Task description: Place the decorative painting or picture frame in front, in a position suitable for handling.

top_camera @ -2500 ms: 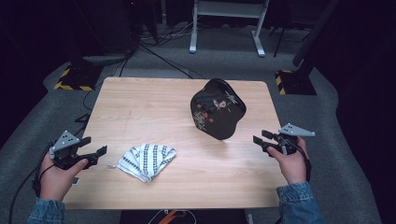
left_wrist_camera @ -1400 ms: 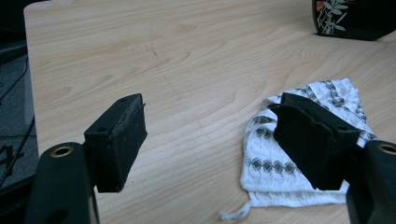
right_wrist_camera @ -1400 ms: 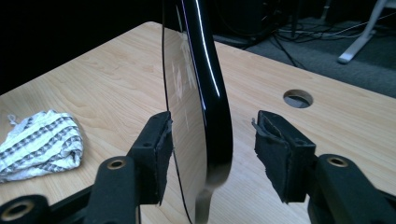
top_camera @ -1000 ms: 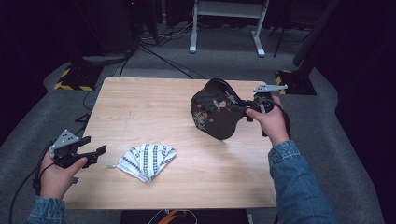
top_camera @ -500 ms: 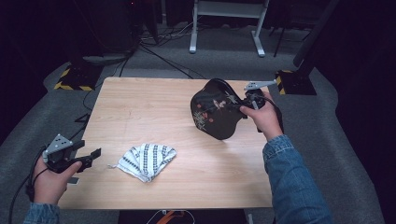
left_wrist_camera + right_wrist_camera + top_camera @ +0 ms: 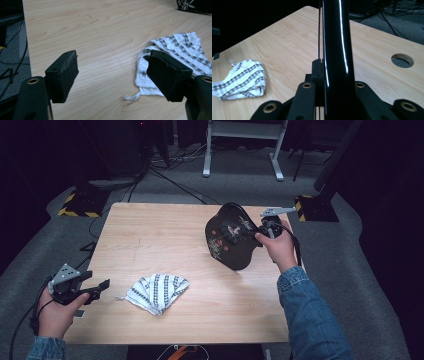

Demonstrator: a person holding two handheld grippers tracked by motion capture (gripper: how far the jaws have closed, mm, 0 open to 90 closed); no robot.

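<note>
Two tools were at work: the right tool (image 6: 261, 233), its jaws just closing, clamped the rim of the black lacquered tray (image 6: 231, 242) tilted at the bench's (image 6: 150, 235) far right, while the left tool (image 6: 95, 289) waited open beside the cloth (image 6: 157, 291); lifting likely came next.

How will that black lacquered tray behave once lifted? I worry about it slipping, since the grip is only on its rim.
The black tray, tilted on edge, looks rigid, so it should lift without flexing. Its glossy rim may slide between the right gripper's jaws, which have just been closing on it. Held at one edge, it may swing or tip.
</note>
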